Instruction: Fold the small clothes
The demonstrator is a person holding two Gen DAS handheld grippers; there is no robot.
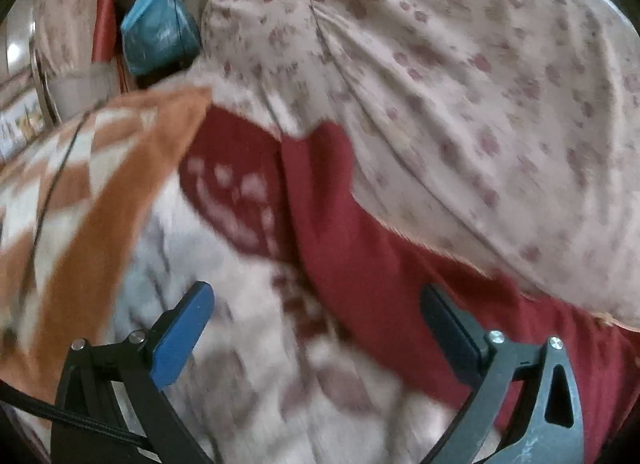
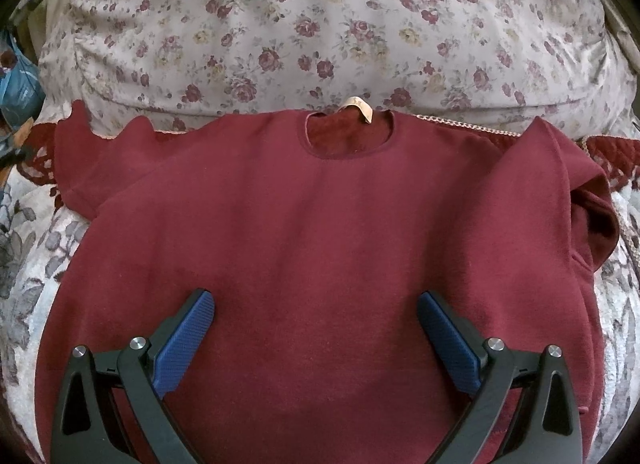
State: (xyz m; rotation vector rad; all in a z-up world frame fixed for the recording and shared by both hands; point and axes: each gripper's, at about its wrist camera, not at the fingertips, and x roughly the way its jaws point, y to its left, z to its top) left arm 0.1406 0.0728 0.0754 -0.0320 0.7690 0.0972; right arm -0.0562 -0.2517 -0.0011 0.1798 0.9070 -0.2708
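1. Left wrist view: the left gripper (image 1: 316, 300) had its fingers spread wide with nothing between them. The picture was blurred by motion.
2. Beyond the right finger and running out past it lay the maroon shirt (image 1: 360, 256), partly under a floral pillow (image 1: 460, 75) farther ahead.
3. Under and between the fingers was a pale patterned bedspread (image 1: 248, 344). Off to the outside of the left finger sat an orange-and-white checked cushion (image 1: 92, 191), and far ahead of that finger a blue bag (image 1: 156, 35).
4. Right wrist view: the right gripper (image 2: 316, 304) also had its fingers well apart and empty, poised over the lower body of the shirt (image 2: 312, 248).
5. The shirt lay spread flat, front up, on the bedspread (image 2: 36, 248). Its neckline and beige neck tag (image 2: 362, 107) were straight ahead of the fingers.
6. One sleeve reached out beyond the left finger; the other, beyond the right finger, was folded back on itself. The pillow (image 2: 320, 31) lay just past the collar.
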